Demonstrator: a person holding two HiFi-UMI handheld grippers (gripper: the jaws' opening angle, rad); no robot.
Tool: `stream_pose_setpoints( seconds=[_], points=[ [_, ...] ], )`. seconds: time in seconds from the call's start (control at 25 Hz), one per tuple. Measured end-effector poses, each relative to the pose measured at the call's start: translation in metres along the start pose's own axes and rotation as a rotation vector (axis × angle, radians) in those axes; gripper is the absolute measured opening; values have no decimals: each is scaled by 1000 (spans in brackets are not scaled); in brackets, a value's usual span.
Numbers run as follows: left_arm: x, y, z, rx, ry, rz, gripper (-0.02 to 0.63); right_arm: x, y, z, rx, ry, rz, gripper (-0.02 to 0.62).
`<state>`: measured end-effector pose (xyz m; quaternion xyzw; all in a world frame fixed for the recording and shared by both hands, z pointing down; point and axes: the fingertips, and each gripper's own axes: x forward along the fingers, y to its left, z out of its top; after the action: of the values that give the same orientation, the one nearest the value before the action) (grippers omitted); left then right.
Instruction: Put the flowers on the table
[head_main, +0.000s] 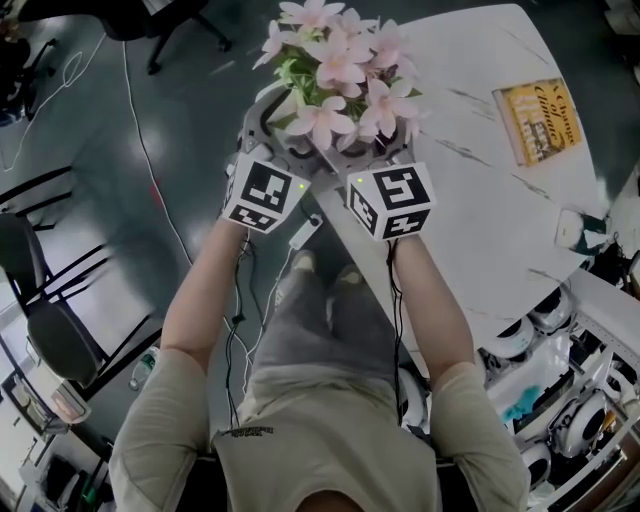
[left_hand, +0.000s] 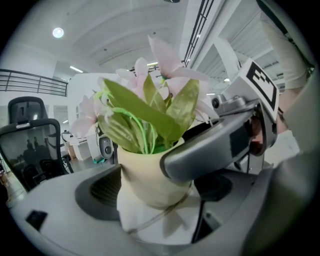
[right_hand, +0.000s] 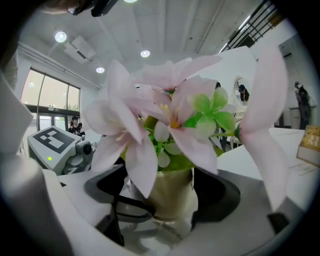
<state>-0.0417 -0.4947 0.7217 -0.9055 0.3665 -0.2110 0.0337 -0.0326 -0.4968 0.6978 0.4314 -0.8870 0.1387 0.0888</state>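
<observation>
**Flowers up by the surface, not down yet**

Flowers (head_main: 340, 60) stand in a little pot (left_hand: 147, 175), and two tools hold that pot. The left hand-held gripper (head_main: 270, 130) pinches it on one side. The right hand-held gripper (head_main: 390, 150) pinches it on the other side.

The pot hangs at the near edge of the surface (head_main: 480, 200). I think it is not resting there yet. What is left is to bring it over the surface, set it down and let go.

The petals are pale pink, pointy and soft-looking. The leaves are long and green. The pot is cream, round and smooth, with something white and a thin string at its bottom. The surface is white like stone, with thin grey lines. A yellow book (head_main: 540, 120) lies far across the surface.
</observation>
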Motion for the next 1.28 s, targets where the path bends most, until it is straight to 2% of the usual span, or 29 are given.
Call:
stream_pose_setpoints(
  seconds=[0.28,0.48,0.56,0.72,0.8,1.0,1.12,1.28],
  points=[
    [-22,0,11,-20,12,23,456,-26,0,8,-6,9,-33,433],
    [-52,0,44,-36,2,45,456,-61,5,47,-34,-9,-64,433],
    [-68,-2,67,-64,-12,45,456,-78,11,68,-44,-20,-77,433],
    [-106,-13,121,-181,-44,-1,453,-121,25,117,-61,-46,-120,433],
    [-124,-16,150,-210,-61,5,428,-145,31,147,-66,-66,-137,433],
    [-164,-21,210,-209,-97,26,363,-199,46,214,-77,-128,-144,427],
    [-188,-27,247,-204,-118,35,331,-231,54,250,-97,-166,-156,373],
    [-223,-36,305,-141,-164,51,285,-273,69,297,-113,-229,-161,329]
  ],
)
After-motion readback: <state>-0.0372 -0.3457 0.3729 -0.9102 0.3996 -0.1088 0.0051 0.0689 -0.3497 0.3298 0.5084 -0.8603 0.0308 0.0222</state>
